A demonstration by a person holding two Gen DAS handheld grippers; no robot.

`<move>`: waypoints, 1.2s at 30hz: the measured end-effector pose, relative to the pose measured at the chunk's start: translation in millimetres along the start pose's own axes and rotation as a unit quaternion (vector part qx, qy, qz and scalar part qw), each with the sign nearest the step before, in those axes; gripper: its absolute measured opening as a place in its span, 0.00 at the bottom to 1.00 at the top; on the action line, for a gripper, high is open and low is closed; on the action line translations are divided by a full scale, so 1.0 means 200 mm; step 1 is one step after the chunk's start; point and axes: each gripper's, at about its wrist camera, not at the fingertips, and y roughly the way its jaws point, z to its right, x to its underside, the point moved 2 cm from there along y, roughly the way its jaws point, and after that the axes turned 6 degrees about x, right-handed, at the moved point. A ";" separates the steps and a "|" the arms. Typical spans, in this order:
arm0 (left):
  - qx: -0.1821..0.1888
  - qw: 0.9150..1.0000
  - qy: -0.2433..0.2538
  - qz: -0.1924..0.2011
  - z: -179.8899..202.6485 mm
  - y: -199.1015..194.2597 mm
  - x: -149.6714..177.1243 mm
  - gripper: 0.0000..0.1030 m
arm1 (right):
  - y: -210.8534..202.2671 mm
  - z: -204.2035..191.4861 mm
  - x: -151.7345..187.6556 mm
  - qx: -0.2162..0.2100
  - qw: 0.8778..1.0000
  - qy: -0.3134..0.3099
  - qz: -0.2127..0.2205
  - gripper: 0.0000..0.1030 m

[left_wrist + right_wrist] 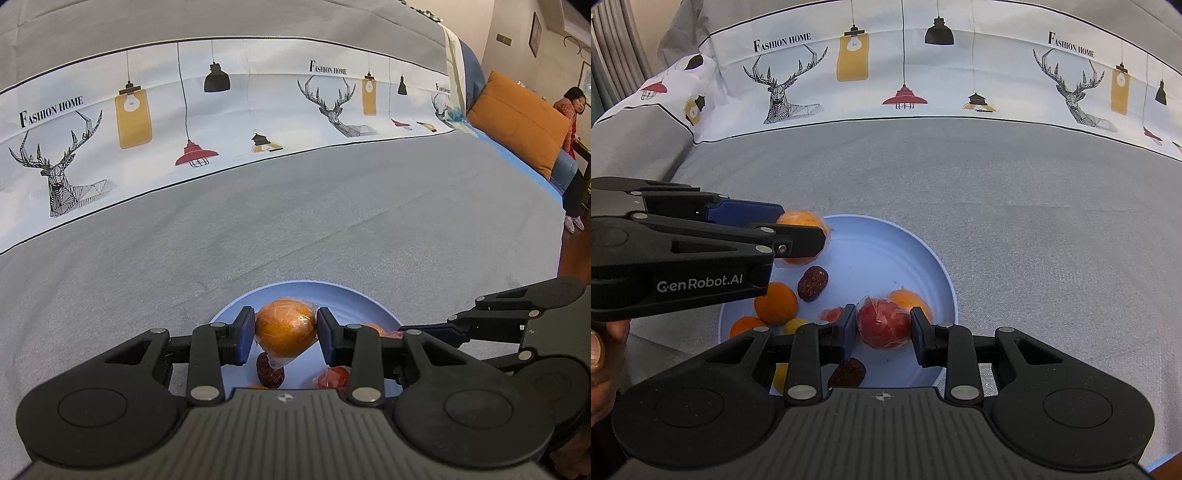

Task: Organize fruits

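A light blue plate [923,254] lies on the grey cloth and holds several fruits. My left gripper [285,328] is shut on a plastic-wrapped orange [284,326] over the plate's far left part; the gripper also shows in the right wrist view [803,230]. My right gripper [883,325] is shut on a wrapped red fruit [882,323] over the plate's near part. Loose in the plate are a bare orange [775,302], another orange [910,299], two dark dates [812,282] [847,371] and small yellow fruits [794,325].
The plate lies on a grey sofa seat [332,229] with a white printed backrest cloth [221,110]. An orange cushion [517,122] lies at the right end. A person [570,110] stands beyond the sofa's right end. The sofa edge drops off at right.
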 end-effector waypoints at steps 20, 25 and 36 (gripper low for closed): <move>-0.028 0.998 -0.021 0.053 -0.04 -0.13 -0.02 0.75 | -0.04 0.06 -0.01 0.034 0.999 0.017 0.026 0.84; -0.071 0.993 0.002 0.092 0.00 -0.29 0.00 0.81 | -0.12 0.14 0.01 0.065 0.995 0.052 0.061 0.99; -0.148 0.982 -0.113 -0.021 0.10 -0.47 0.28 0.94 | -0.39 0.12 0.11 0.075 0.993 0.057 0.076 0.99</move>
